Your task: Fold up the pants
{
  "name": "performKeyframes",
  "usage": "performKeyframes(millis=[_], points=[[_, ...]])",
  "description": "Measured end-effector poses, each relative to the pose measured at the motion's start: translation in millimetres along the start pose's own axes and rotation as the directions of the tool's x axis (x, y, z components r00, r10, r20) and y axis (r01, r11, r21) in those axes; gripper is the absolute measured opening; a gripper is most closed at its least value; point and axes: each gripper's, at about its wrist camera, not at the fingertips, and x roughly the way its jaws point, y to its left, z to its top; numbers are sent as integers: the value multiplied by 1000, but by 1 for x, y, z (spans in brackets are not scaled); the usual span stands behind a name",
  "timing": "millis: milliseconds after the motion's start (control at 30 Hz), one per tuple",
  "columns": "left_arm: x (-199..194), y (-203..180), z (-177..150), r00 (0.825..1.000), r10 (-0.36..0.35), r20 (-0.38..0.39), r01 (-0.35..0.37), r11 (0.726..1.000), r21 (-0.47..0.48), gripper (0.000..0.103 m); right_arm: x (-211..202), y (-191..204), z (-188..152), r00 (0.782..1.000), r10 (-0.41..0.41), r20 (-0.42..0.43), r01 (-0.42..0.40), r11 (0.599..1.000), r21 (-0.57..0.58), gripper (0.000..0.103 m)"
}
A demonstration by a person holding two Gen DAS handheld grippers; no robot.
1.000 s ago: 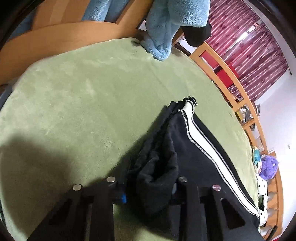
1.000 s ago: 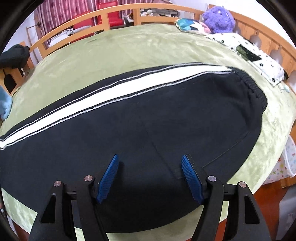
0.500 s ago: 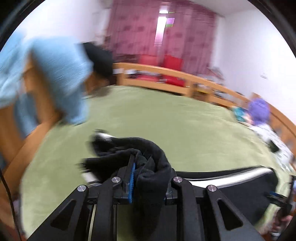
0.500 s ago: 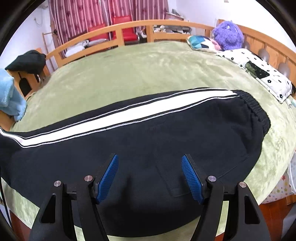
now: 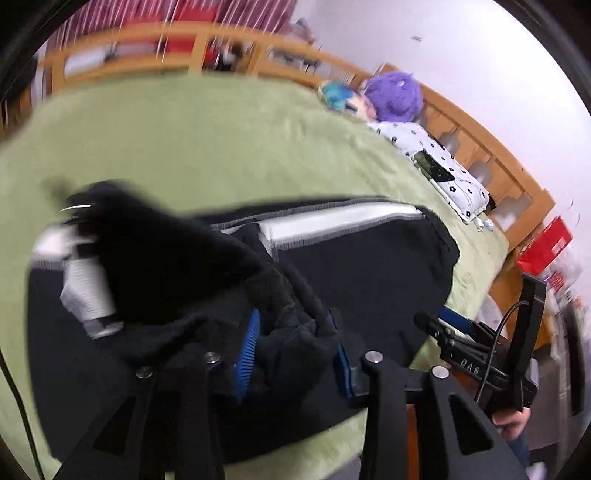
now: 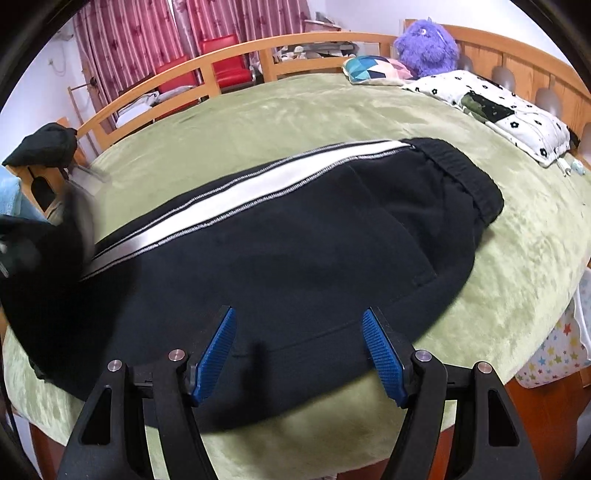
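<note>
Left claw (image 5: pixel 291 343): clamped on a thick bunch of black fabric, the leg end of the pants, which bulges between its blue pads (image 5: pixel 248 347) and drapes over the fingers.
Right claw (image 6: pixel 301 356): spread wide with nothing between the blue pads (image 6: pixel 216 356); it hovers above the near edge of the pants at the front of the bed. From the left wrist view it shows at the right (image 5: pixel 458 326), just off the pants' near side.
Pants (image 6: pixel 314 251): black with a broad white side stripe (image 6: pixel 258 184); they lie flat across the green blanket, waistband (image 6: pixel 465 177) toward the right, stripe along the far edge.
Lifted leg end (image 5: pixel 147 258): raised off the bed in the left claw, blurred, hanging over the flat part of the pants; a piece of white stripe shows on it at the left.
Blanket (image 6: pixel 295 114): green and fuzzy, covering the bed under the pants.
Bed frame (image 6: pixel 236 55): wooden rail curving round the far side.
Purple plush toy (image 6: pixel 426 38): at the far right by the rail, beside a patterned cushion (image 6: pixel 373 68).
Flowered pillow (image 6: pixel 491 107): white with black flowers, along the right side, well apart from the pants.
Curtains (image 6: pixel 147 33): red-striped, behind the rail, with red chairs (image 6: pixel 201 61) in front.
Dark garment (image 6: pixel 44 147): draped on the rail at the far left.
</note>
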Motion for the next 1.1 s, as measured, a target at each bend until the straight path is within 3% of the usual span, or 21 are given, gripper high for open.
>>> performKeyframes(millis=[33, 67, 133, 233, 400, 467, 567, 667, 700, 733, 767, 800, 967, 1033, 1100], points=[[-4, 7, -3, 1000, -29, 2, 29, 999, -26, 44, 1, -1, 0, 1000, 12, -3, -12, 1000, 1, 70], [-16, 20, -5, 999, -42, 31, 43, 998, -54, 56, 2, 0, -1, 1000, 27, -4, -27, 1000, 6, 70], [-44, 39, -10, 995, -26, 98, 33, 996, -78, 73, 5, 8, 0, 996, 85, -5, -85, 996, 17, 70], [-78, 61, -23, 986, -10, 167, 28, 994, -101, 79, 10, 26, 3, 983, 183, -3, -183, 983, 27, 70], [-110, 109, -45, 964, 180, 196, -149, 975, -162, 81, 11, 69, 6, 925, 379, 11, -379, 925, 14, 72], [-113, 126, -56, 961, 209, 179, -172, 964, -202, 81, 12, 88, 5, 909, 417, 5, -417, 909, -11, 74], [-110, 149, -72, 964, 228, 137, -186, 946, -264, 81, 27, 115, -1, 912, 407, -49, -410, 911, -53, 79], [-101, 166, -87, 960, 260, 99, -222, 930, -294, 81, 62, 138, -10, 926, 330, -184, -347, 935, -70, 79], [-97, 170, -90, 961, 264, 80, -230, 926, -300, 81, 67, 142, -11, 927, 325, -189, -342, 938, -65, 79], [-92, 174, -93, 961, 269, 60, -239, 921, -307, 81, 68, 146, -11, 929, 327, -176, -342, 938, -61, 76], [-90, 180, -98, 961, 273, 40, -246, 915, -319, 81, 64, 151, -11, 927, 343, -152, -357, 931, -74, 55], [-88, 184, -100, 962, 271, 30, -247, 912, -329, 81, 62, 154, -9, 922, 358, -145, -373, 924, -84, 22], [-92, 184, -106, 970, 236, 56, -203, 917, -343, 81, 23, 115, 8, 912, 410, 23, -410, 912, -8, 15], [-95, 181, -104, 974, 207, 88, -168, 930, -328, 81, 28, 101, 7, 925, 379, 6, -379, 925, 10, 16], [-85, 178, -103, 978, 193, 74, -160, 935, -318, 81, 45, 99, 2, 929, 361, -78, -360, 933, 30, 22]])
